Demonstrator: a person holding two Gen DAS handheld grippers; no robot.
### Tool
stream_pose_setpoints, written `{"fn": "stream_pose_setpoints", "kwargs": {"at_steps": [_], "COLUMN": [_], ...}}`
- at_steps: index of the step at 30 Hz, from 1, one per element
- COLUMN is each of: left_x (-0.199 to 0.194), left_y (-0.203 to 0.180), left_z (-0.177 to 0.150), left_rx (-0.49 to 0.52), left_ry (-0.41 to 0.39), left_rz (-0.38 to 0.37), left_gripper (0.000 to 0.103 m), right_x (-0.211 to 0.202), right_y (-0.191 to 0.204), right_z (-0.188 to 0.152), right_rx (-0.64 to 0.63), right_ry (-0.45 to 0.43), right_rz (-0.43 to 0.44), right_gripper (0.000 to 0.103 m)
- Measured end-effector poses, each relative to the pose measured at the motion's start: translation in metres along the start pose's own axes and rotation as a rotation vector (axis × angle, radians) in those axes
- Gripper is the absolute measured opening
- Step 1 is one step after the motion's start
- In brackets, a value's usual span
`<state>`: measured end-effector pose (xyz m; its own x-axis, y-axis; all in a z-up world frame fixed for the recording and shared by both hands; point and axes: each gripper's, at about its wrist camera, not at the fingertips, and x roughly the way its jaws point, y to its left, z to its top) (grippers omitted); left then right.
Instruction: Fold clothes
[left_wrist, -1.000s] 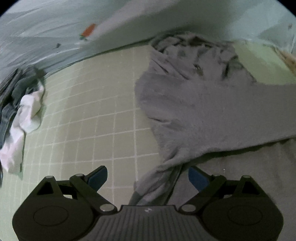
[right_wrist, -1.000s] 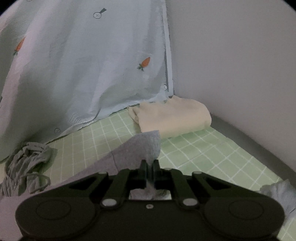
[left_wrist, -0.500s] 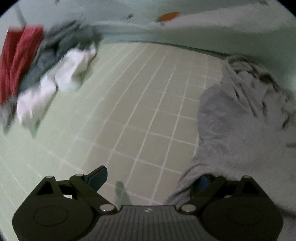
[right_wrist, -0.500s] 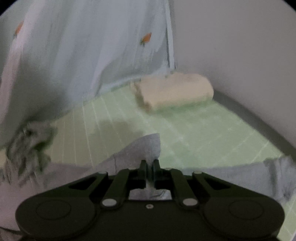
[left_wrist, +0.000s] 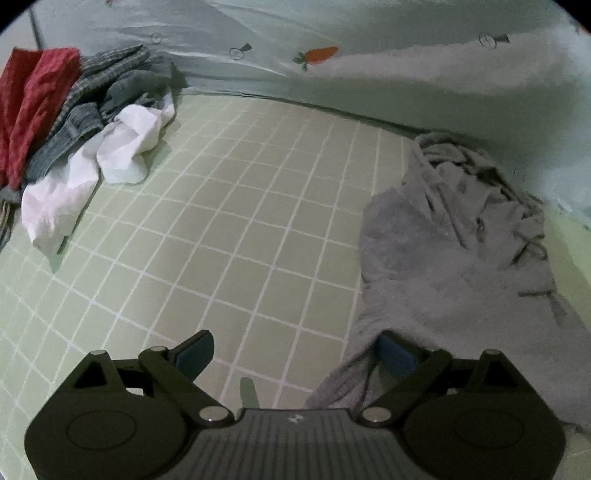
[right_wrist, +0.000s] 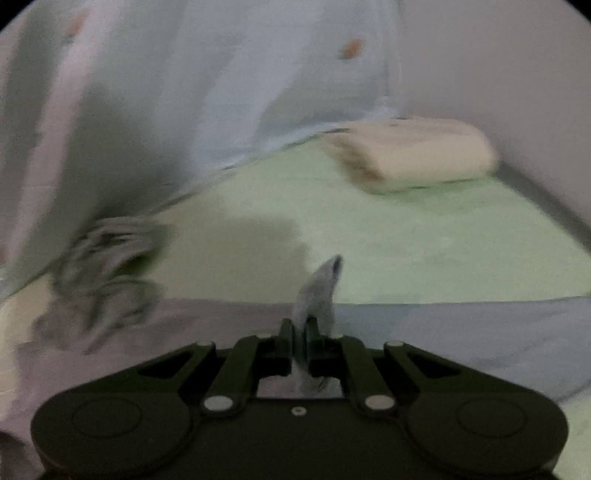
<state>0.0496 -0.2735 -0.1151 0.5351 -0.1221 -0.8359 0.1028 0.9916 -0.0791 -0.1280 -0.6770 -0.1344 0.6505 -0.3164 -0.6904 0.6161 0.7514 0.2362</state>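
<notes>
A grey hooded sweatshirt (left_wrist: 454, 258) lies spread on the green checked sheet (left_wrist: 229, 236), its bunched hood toward the back. My left gripper (left_wrist: 295, 350) stands open low over the sheet; its right fingertip (left_wrist: 393, 354) rests against the sweatshirt's left edge, with no cloth between the jaws. In the blurred right wrist view, my right gripper (right_wrist: 298, 332) is shut on a fold of the grey sweatshirt (right_wrist: 317, 288) that sticks up between its fingers, with the rest of the garment spread below it.
A heap of unfolded clothes (left_wrist: 70, 122), red, striped, denim and white, sits at the back left. A folded cream garment (right_wrist: 413, 151) lies by the wall at the back right. A pale blue carrot-print cloth (left_wrist: 332, 55) hangs along the back.
The left gripper has swung left and settled, still open, at the sweatshirt's left edge. The right gripper, still shut on the cloth, has moved down and forward, and the pinched flap now stands narrow.
</notes>
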Motion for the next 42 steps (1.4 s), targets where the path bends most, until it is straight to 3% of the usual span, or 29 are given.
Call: {"fn": "stream_pose_setpoints", "kwargs": {"at_steps": [7,8,10,11,15,20,25,28,30,33,37,42], "left_x": [-0.026,-0.030,-0.035,-0.036,-0.040,-0.031,-0.011,0.002,0.011,0.024,0.039,0.040], "left_y": [0.014,0.015,0.012,0.007,-0.017,-0.079,-0.149,-0.172,-0.184,-0.202,-0.209,-0.214], "left_z": [0.001,0.002,0.003,0.003,0.004,0.001,-0.010,-0.017,-0.021,-0.027,-0.033,-0.039], "left_rx": [-0.045,-0.047,-0.040,-0.026,0.042,0.197,0.344,0.393,0.421,0.462,0.482,0.532], "left_ry": [-0.062,-0.070,-0.081,-0.083,-0.085,-0.044,0.044,0.093,0.122,0.166,0.224,0.219], "left_rz": [0.029,0.030,0.025,0.016,-0.029,-0.153,-0.292,-0.324,-0.336,-0.354,-0.369,-0.414], "left_gripper": [0.095,0.095,0.096,0.096,0.097,0.097,0.097,0.097,0.096,0.091,0.066,0.031], "right_x": [0.017,0.018,0.017,0.014,0.003,-0.003,0.001,0.007,0.014,0.023,0.028,0.034], "right_y": [0.092,0.102,0.115,0.115,0.095,0.044,-0.012,-0.039,-0.050,-0.065,-0.069,-0.052], "right_z": [-0.031,-0.036,-0.044,-0.044,-0.040,-0.040,-0.037,-0.033,-0.031,-0.028,-0.029,-0.039], "right_rx": [-0.155,-0.180,-0.215,-0.216,-0.184,-0.160,-0.066,-0.001,0.012,0.020,-0.015,-0.148], "right_ry": [0.147,0.167,0.191,0.185,0.116,0.036,0.047,0.041,0.038,0.055,0.029,-0.008], "right_rz": [0.338,0.370,0.409,0.410,0.334,0.179,-0.017,-0.112,-0.154,-0.137,-0.124,-0.147], "right_gripper": [0.010,0.017,0.045,0.065,0.102,0.103,0.103,0.103,0.103,0.103,0.103,0.103]}}
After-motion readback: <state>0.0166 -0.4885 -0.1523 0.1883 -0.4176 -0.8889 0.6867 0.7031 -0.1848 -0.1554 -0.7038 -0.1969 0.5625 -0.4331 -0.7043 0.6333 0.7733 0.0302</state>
